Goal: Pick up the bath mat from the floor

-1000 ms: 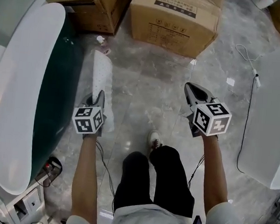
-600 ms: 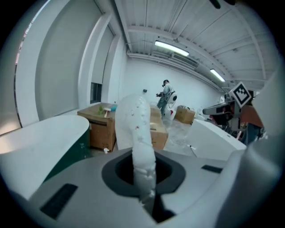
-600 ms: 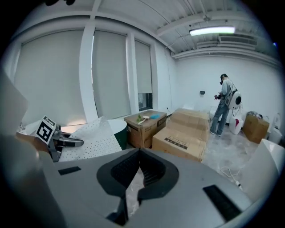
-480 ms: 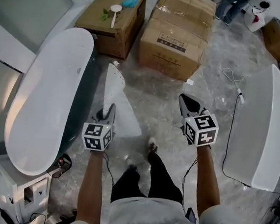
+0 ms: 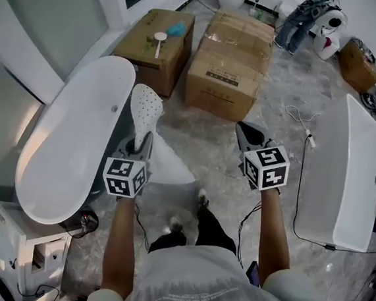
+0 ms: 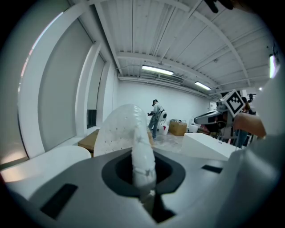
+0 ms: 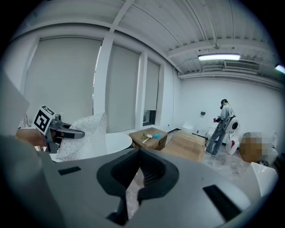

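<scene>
Pinching the white perforated rubber bath mat (image 5: 145, 106) in my left gripper's (image 5: 142, 143) jaws, I hold its rounded end upright above them. The rest droops toward the grey marbled floor (image 5: 208, 148), and I cannot tell whether it touches. My right gripper (image 5: 246, 133) hangs empty, jaws pressed together. A white oval bathtub (image 5: 62, 148) crowds just beside the mat on my left. Two brown cardboard boxes (image 5: 230, 64) stand ahead, and a white rectangular tub (image 5: 344, 175) lies to my right.
</scene>
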`<state>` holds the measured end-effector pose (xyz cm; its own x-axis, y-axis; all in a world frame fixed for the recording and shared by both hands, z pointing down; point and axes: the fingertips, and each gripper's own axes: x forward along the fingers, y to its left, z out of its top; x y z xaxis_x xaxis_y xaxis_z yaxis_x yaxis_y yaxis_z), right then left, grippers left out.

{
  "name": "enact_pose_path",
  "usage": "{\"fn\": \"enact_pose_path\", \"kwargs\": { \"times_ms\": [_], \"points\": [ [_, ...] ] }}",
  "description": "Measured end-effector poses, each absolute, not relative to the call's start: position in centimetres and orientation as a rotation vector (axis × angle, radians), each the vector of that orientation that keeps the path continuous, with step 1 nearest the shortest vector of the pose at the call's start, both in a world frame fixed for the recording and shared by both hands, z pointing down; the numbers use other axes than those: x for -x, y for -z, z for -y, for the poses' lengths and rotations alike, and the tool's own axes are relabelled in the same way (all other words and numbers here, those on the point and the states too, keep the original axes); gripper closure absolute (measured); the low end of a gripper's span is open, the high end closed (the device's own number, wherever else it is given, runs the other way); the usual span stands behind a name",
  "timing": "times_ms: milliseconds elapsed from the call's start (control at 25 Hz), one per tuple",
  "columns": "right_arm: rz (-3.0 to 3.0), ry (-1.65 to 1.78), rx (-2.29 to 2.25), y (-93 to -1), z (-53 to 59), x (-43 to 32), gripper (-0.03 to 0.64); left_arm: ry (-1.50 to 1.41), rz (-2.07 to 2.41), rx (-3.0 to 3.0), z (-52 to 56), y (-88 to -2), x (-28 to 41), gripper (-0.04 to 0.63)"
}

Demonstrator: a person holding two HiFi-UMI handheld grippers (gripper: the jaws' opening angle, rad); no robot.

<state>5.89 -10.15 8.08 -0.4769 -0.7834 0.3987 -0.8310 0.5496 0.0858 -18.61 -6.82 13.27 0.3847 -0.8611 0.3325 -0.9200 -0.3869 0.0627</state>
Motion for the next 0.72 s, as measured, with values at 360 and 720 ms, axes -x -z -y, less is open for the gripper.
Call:
{"fn": "enact_pose_path", "kwargs": {
  "times_ms": [360, 720],
  "points": [
    [2.507, -0.025, -1.349, -0.1, 5.4, -2.3, 0.603, -0.295, 1.701, -2.522, 1.9, -4.3, 21.2, 0.561],
    [2.538, 0.15, -1.315, 4.2, 3.2, 0.0, 0.603, -0.234, 1.79, -2.628, -0.7, 2.1, 22.6, 0.561]
  ]
}}
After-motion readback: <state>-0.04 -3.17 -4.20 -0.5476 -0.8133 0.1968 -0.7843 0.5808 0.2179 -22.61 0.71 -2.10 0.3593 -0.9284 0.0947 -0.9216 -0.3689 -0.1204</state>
